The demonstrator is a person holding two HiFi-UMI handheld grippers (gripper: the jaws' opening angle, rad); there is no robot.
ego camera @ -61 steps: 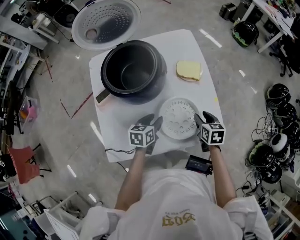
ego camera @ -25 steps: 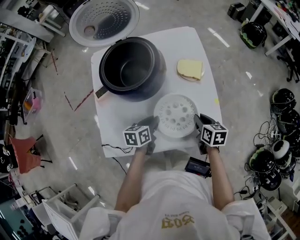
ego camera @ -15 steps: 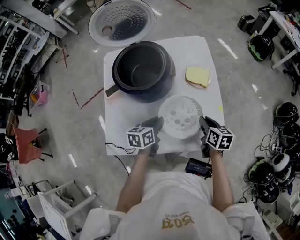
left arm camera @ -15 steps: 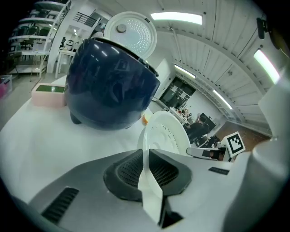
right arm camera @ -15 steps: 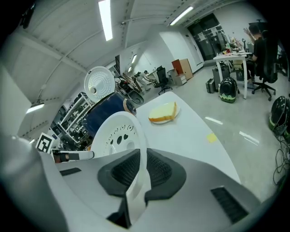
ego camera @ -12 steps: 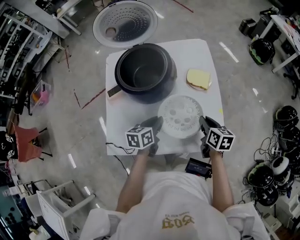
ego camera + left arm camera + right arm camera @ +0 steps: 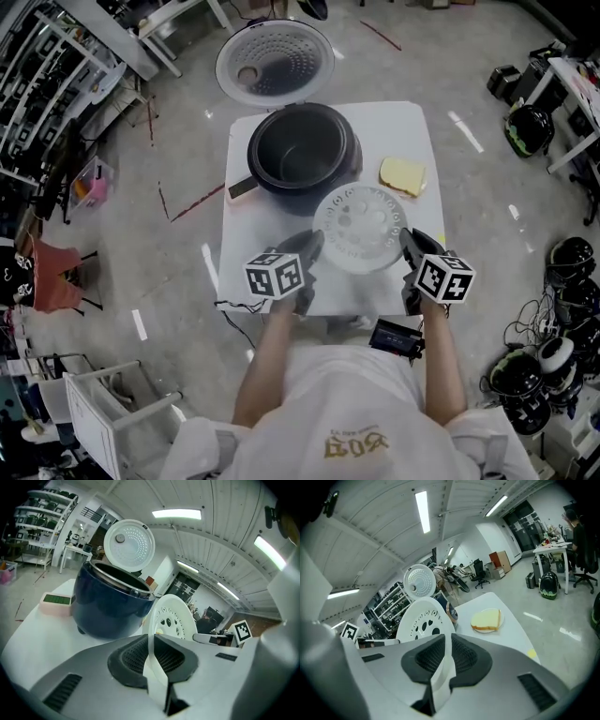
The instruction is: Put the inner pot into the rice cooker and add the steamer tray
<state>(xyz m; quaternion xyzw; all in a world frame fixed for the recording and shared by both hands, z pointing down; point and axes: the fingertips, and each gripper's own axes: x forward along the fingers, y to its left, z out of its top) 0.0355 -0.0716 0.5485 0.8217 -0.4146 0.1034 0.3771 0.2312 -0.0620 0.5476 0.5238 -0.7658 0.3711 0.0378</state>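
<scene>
White steamer tray is pinched at opposite rim edges, by the left tool at 9 o'clock and the right tool at 3, raised off the worktop. It should be held level and centred over the rice cooker at 12 before lowering. The open lid beyond and the yellow slice at 2 leave free room.

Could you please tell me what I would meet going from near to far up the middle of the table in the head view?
steamer tray → rice cooker → open lid
</scene>
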